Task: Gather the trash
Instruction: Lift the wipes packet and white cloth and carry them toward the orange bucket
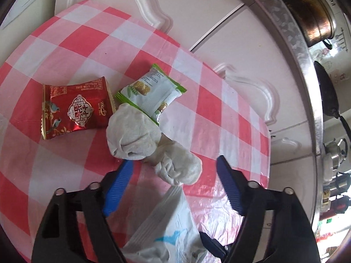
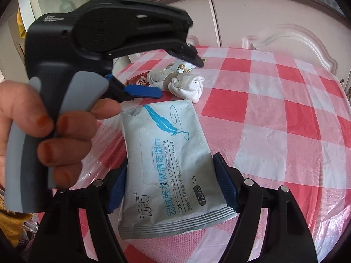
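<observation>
The right gripper (image 2: 171, 182) clamps the wipes pack (image 2: 169, 171) across its width, while the left gripper (image 1: 173, 175), jaws apart and empty, hovers before the crumpled tissue (image 1: 140, 138), beyond which lie a half-covered green wrapper (image 1: 151, 89) and a red one (image 1: 74, 107), the latter nearly hidden in the right view.

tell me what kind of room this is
Most likely a home kitchen: a checked tablecloth on a table, white cabinet doors, and a pot and kettle on the counter.
</observation>
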`<control>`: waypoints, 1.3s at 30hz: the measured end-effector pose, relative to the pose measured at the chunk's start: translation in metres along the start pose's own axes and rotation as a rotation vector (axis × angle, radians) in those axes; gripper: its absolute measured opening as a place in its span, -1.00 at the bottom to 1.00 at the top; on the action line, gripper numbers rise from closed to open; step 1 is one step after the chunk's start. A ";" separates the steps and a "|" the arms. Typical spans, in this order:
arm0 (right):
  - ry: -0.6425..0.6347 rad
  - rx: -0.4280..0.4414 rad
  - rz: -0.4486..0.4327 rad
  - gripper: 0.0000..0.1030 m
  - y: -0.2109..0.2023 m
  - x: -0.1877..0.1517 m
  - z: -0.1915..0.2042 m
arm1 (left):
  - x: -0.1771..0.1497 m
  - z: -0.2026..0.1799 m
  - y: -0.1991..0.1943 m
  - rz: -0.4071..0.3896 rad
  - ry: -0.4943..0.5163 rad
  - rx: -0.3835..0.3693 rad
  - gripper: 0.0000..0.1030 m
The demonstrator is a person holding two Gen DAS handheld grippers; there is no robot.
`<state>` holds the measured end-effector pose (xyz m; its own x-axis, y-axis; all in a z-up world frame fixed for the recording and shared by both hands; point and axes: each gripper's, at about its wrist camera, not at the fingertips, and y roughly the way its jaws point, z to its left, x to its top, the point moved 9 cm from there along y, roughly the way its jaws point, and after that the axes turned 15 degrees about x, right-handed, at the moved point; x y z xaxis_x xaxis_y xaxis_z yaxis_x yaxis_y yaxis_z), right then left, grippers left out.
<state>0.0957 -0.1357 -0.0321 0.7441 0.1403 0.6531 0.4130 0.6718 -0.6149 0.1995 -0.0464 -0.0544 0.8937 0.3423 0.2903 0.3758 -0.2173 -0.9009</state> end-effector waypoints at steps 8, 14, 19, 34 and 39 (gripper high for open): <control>0.043 0.042 -0.025 0.42 -0.006 0.000 -0.003 | 0.003 0.000 0.007 0.038 0.020 0.045 0.20; 0.085 0.095 -0.045 0.42 -0.010 0.000 -0.006 | 0.006 0.007 0.009 0.076 -0.024 -0.025 -0.09; 0.112 0.124 -0.058 0.42 -0.012 0.002 -0.008 | 0.006 0.017 0.008 0.078 -0.046 -0.077 -0.35; 0.140 0.141 -0.073 0.42 -0.013 0.004 -0.013 | -0.016 0.049 -0.029 0.000 0.012 -0.080 -0.41; 0.167 0.146 -0.099 0.42 -0.017 0.006 -0.017 | -0.035 0.069 -0.045 -0.019 0.032 -0.092 -0.41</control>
<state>0.1020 -0.1590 -0.0257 0.7853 -0.0460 0.6175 0.4174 0.7760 -0.4730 0.1339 0.0147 -0.0463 0.8928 0.3183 0.3188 0.4128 -0.2946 -0.8619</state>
